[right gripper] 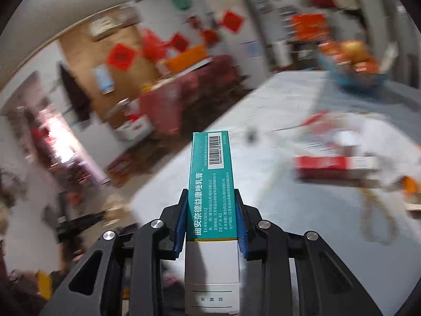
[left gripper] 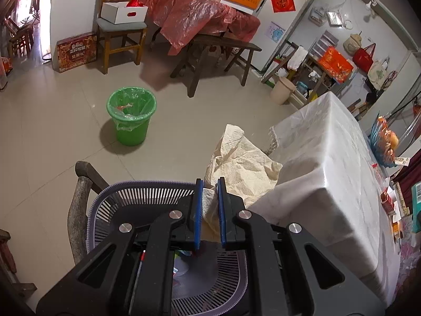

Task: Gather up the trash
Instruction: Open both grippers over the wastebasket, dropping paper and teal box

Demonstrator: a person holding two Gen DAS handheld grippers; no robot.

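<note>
White-clothed table (left gripper: 329, 158) beside you: your left gripper (left gripper: 209, 184) pinches crumpled cream paper towel (left gripper: 244, 163), your right gripper (right gripper: 211, 197) clamps a teal-and-white carton (right gripper: 211, 184).

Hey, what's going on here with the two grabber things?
Someone is collecting trash with handheld tongs. The left tongs are shut on a crumpled paper towel, held above a slotted purple basket beside the white-covered table. The right tongs grip a teal and white box over that table. A lined green bin stands on the floor.
</note>
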